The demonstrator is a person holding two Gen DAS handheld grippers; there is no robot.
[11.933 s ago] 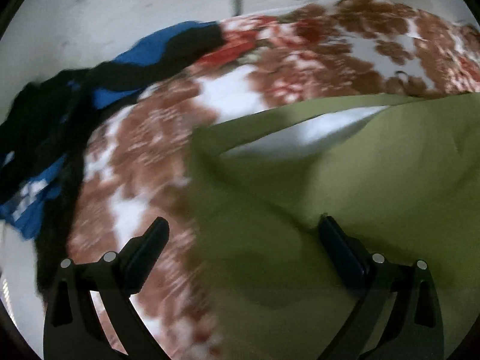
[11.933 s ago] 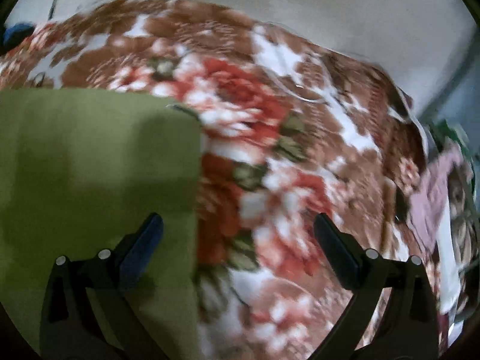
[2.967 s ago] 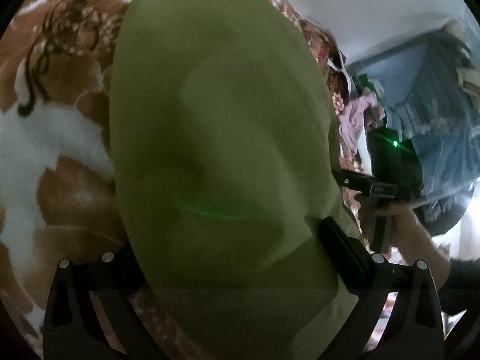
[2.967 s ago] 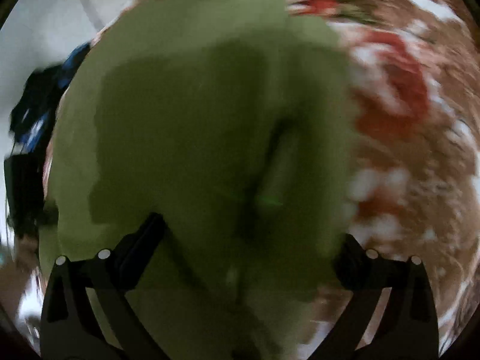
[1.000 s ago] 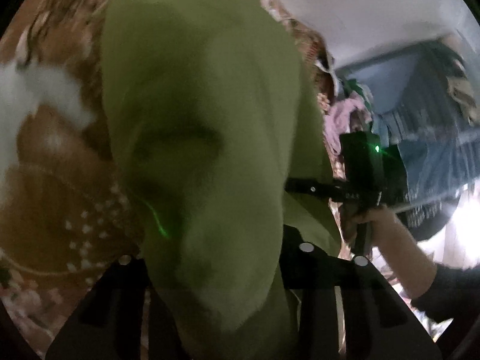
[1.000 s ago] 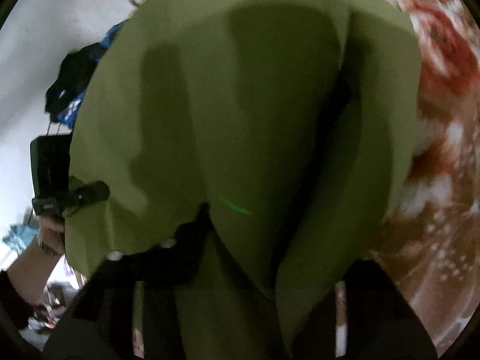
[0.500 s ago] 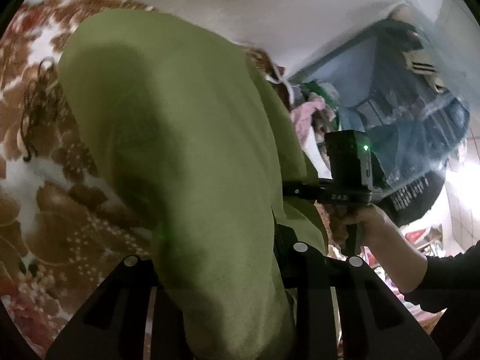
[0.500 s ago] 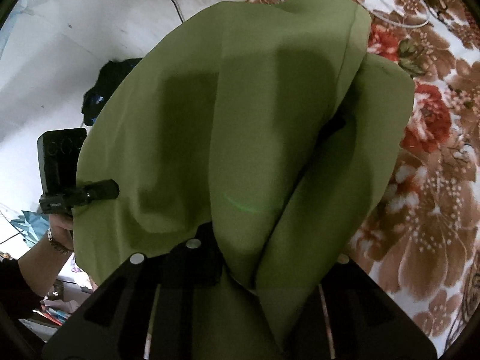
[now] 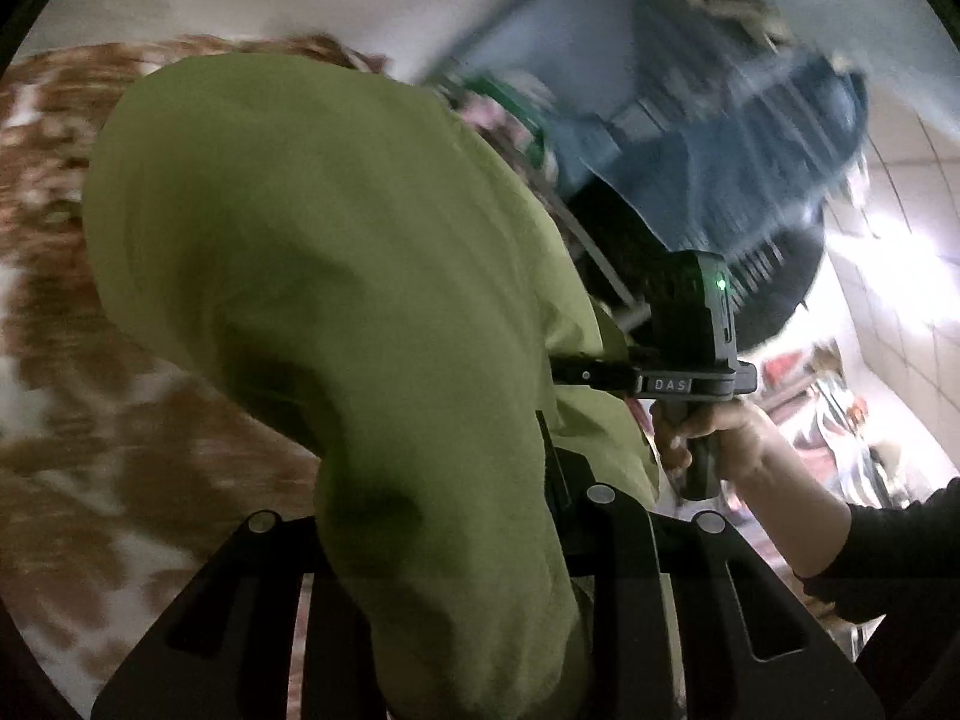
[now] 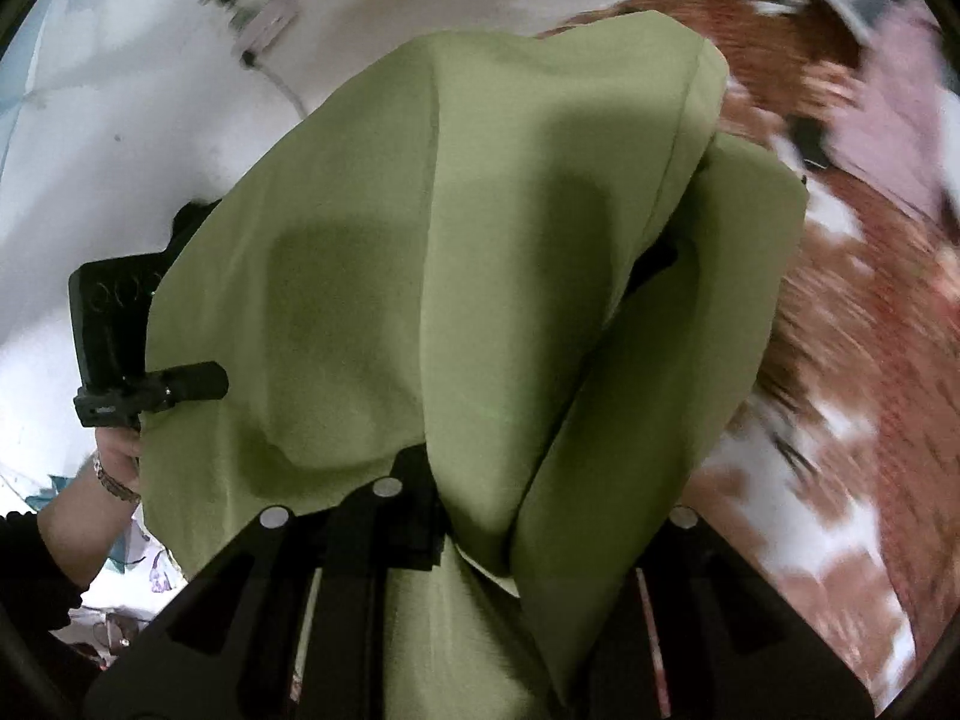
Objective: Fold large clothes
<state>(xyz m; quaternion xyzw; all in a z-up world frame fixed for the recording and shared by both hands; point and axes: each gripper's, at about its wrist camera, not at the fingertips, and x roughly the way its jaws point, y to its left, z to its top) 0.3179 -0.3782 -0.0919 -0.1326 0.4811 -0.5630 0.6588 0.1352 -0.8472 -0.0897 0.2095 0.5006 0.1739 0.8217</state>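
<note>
Olive-green cloth fills the space between the black fingers of both claws. In the left wrist view the left claw [image 9: 438, 516] stands narrow, its jaws drawn close and clamped on a bunched fold of the green garment [image 9: 336, 276], which rises from the grip and balloons up and away over the frame's middle. In the right wrist view the right claw [image 10: 516, 516] is likewise narrow and pinches a gathered edge of the same garment [image 10: 480, 228]; the fabric hangs from it in two thick lobes with a dark crease between them.

The garment is lifted clear, stretched in the air between the two claws, above the brown, white and red floral bedspread [image 9: 90, 420], which is blurred below and beside it.

Outward, the left wrist view shows the right claw's black body with a small green light, gripped by the person's right hand [image 9: 720, 438] in a dark sleeve. The right wrist view shows the left hand [image 10: 117, 450] with a bracelet at the wrist. A pale wall [image 10: 120, 120] with a cable lies behind, and pink cloth [image 10: 888, 114] rests at the bedspread's far edge.
</note>
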